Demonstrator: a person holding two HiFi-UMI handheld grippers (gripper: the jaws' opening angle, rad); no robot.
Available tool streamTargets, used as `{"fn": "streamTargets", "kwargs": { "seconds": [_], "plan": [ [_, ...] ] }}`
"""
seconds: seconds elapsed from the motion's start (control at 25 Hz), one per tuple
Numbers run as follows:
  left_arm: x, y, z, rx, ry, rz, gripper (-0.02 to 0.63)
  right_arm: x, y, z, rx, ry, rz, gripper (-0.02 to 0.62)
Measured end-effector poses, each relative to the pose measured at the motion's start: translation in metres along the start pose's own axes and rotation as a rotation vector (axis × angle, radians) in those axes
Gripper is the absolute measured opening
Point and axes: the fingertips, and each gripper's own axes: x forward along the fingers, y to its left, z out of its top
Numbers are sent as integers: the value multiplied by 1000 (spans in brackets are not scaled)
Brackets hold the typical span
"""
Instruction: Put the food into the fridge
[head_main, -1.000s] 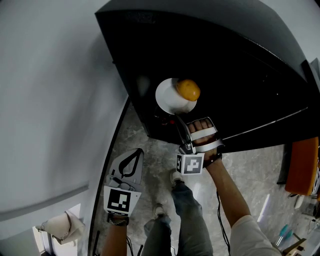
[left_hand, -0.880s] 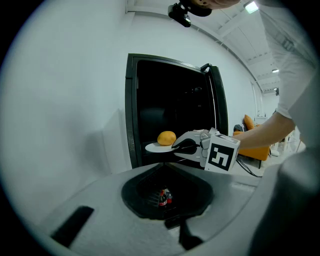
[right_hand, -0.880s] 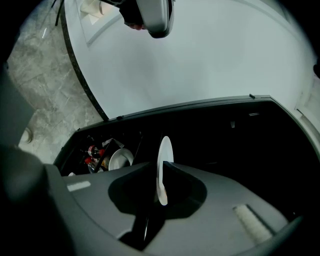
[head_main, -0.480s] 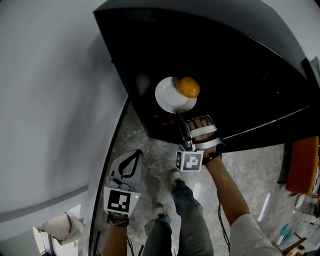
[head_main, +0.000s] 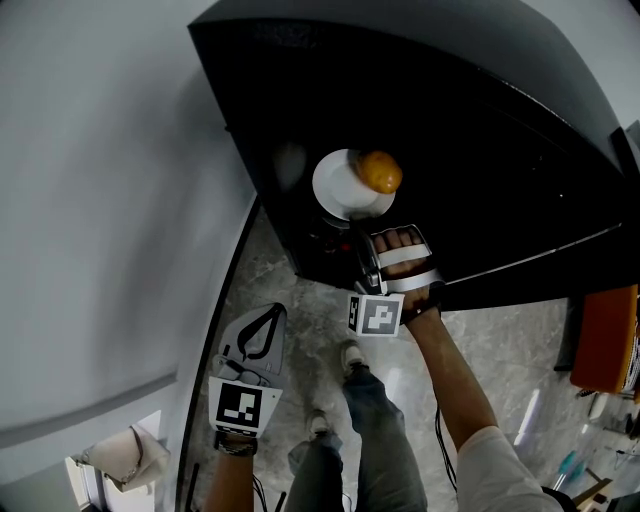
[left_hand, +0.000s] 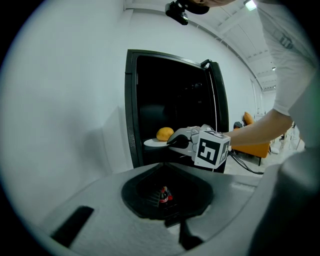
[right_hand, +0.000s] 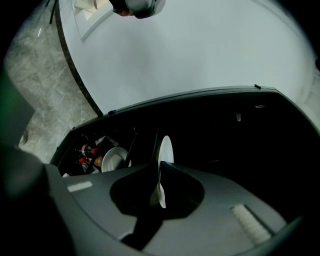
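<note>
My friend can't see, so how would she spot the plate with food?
Find the big black fridge, open by the pale wall. At its opening the right gripper has just closed its fingers on a white plate. Only this plate carries a round orange food; the other white dish sits among bottles.

Fridge (head_main: 480, 130) standing with the wall (head_main: 100, 200) on its left, plate (head_main: 338, 192) in the fridge's front opening near its left edge, food (head_main: 380, 172) on the plate's far edge, right gripper (head_main: 358, 234) on the plate's near rim, left gripper (head_main: 271, 309) lower left above the floor (head_main: 310, 320), apart from the fridge
</note>
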Motion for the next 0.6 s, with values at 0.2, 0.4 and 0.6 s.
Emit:
{"fn": "streamTargets", "kwargs": {
  "seconds": [0.2, 0.4, 0.6],
  "plan": [
    [2, -2, 0, -13, 5, 0, 2, 7, -7, -1, 23, 6, -4, 18],
    [-1, -2, -4, -44, 38, 5, 2, 7, -8, 0, 11, 8, -1, 18],
    [-2, -3, -6, -51, 57, 4, 2, 6, -7, 3, 13, 0, 9, 20]
  ]
}}
